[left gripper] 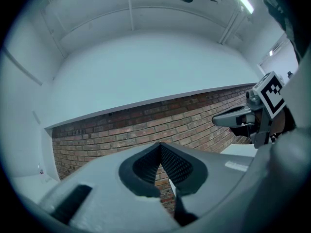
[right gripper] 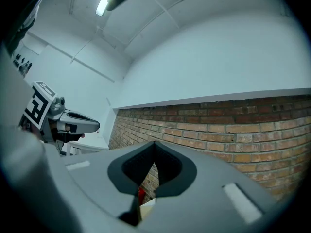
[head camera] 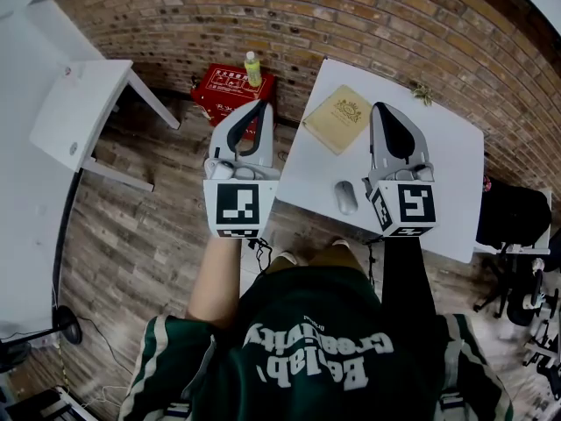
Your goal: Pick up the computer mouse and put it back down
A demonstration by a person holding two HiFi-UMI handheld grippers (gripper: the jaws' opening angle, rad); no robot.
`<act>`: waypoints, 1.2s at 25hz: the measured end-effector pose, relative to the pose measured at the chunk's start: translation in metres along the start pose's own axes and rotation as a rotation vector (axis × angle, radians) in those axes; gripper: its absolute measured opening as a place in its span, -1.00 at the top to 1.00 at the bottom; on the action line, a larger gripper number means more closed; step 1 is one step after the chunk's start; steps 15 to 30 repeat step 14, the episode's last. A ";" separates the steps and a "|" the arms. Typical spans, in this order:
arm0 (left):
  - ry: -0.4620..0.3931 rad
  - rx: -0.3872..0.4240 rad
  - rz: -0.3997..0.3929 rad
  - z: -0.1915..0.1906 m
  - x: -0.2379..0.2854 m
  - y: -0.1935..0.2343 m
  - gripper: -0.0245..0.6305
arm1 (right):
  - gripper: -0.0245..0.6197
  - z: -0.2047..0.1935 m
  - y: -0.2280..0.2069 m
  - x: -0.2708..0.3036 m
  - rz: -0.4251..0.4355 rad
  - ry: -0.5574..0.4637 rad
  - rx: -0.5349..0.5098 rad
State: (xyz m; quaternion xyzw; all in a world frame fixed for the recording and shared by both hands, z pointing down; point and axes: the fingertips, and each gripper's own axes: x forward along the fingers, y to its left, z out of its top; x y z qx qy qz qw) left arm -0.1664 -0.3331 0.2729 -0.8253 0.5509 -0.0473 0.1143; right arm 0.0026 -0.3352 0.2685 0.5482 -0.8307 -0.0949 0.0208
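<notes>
A grey computer mouse [head camera: 346,197] lies on the white table [head camera: 447,156] near its front edge, just left of my right gripper's marker cube. The right gripper [head camera: 382,106] is held level above the table, shut with nothing between its jaws, apart from the mouse. My left gripper [head camera: 262,103] hangs level beside the table's left edge, over the wooden floor, also shut and empty. In the left gripper view its jaws [left gripper: 159,145] meet at a point before the brick wall. The right gripper view shows its jaws [right gripper: 154,143] closed the same way.
A tan booklet [head camera: 338,117] lies on the table's far left part, with a small sprig [head camera: 421,92] at the far edge. On the floor stands a red box [head camera: 230,90] with a yellow bottle [head camera: 253,68]. At the left is a white side table [head camera: 74,112], at the right a black chair [head camera: 513,217].
</notes>
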 end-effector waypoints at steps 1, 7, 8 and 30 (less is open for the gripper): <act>0.000 -0.001 -0.001 0.000 0.000 0.000 0.91 | 0.89 -0.001 0.001 0.000 -0.001 0.003 -0.001; 0.006 0.000 -0.016 -0.003 -0.003 -0.001 0.90 | 0.89 -0.007 0.003 -0.005 -0.014 0.020 0.001; 0.006 0.000 -0.020 -0.003 -0.004 -0.002 0.90 | 0.89 -0.008 0.003 -0.006 -0.015 0.023 0.001; 0.010 -0.001 -0.039 -0.008 -0.007 -0.009 0.91 | 0.89 -0.015 0.009 -0.012 -0.013 0.040 -0.014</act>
